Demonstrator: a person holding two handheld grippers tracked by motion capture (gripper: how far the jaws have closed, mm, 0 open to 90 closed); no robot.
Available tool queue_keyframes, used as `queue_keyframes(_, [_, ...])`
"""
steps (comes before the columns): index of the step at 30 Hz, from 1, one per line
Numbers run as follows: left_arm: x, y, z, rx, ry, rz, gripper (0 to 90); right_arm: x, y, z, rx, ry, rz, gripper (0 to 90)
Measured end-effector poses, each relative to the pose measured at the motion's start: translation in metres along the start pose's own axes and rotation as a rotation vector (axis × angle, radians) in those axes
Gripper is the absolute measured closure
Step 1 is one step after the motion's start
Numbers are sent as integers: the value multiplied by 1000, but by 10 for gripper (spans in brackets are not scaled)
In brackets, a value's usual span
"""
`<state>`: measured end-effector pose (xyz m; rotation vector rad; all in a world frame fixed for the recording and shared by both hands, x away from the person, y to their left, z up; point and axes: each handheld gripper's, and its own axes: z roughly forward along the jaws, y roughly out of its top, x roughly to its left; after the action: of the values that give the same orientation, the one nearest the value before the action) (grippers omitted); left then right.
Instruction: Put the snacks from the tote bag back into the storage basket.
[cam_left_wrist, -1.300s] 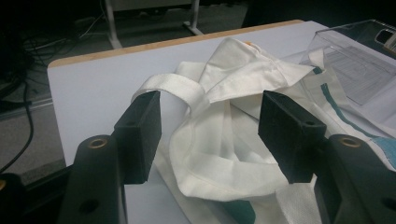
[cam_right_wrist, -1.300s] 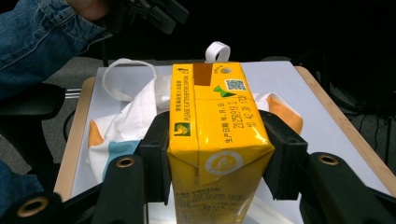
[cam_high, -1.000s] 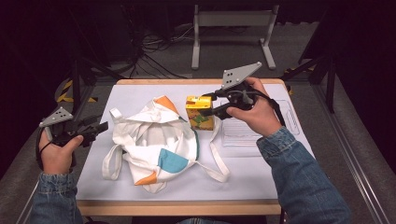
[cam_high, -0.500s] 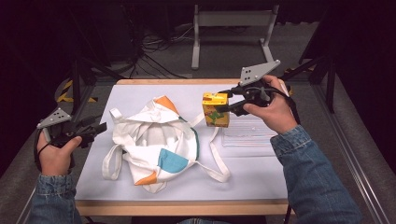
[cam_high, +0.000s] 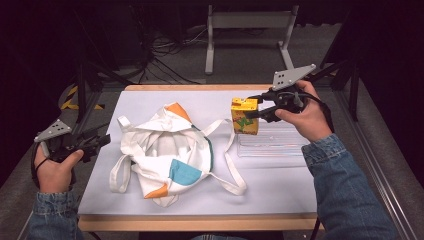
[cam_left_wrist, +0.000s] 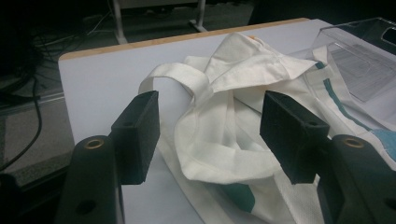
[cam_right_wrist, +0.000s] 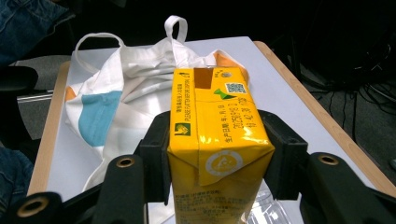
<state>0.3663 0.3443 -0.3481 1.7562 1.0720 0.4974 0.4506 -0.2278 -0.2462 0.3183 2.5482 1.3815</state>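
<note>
A: Where does the work stand?

B: The right gripper (cam_high: 254, 113) is clamped on the yellow carton (cam_high: 244, 116), one jaw pressed to each side; the right gripper view shows that grip plainly. The carton is held upright above the far right part of the desk (cam_high: 150, 100), over the far edge of the clear plastic tray (cam_high: 272, 146) and just right of the white tote bag (cam_high: 167, 152).

A: So it's out of the bag, or going in?

B: I can't tell which from this. The carton is apart from the bag and clear of the desk; my guess is that the pick-up is done and the placing is left, either into the bag or onto the tray.

A: And the left side?

B: The left gripper (cam_high: 97, 142) sits low at the near left edge of the desk, its jaws apart with nothing between them. In the left gripper view it (cam_left_wrist: 210, 135) points at the folded rim and a strap of the bag, near it but not touching. It looks ready to hold the bag's mouth open, though that isn't begun.

A: Any writing on the carton?

B: The top has a small QR code, a printed line that looks like a date with digits, and a column of small characters down one edge. There's a round recycling-style mark on the folded flap. I can't read a brand; the print is too fine.
</note>
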Motion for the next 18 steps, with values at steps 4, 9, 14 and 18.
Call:
queue_keyframes(4, [0,-1,-3,-2,6,-5,388,-7,-7,-6,9,-7,1,513])
queue_keyframes(9, [-1,-4,-4,5,11,-12,386,-13,-18,-10,16,-24,7,513])
queue_keyframes(14, [-1,-6,-5,10,13,-18,386,-19,-28,-11,26,-27,27,513])
queue_keyframes(18, [0,-8,-8,9,21,-20,385,-25,-37,-10,27,-35,38,513])
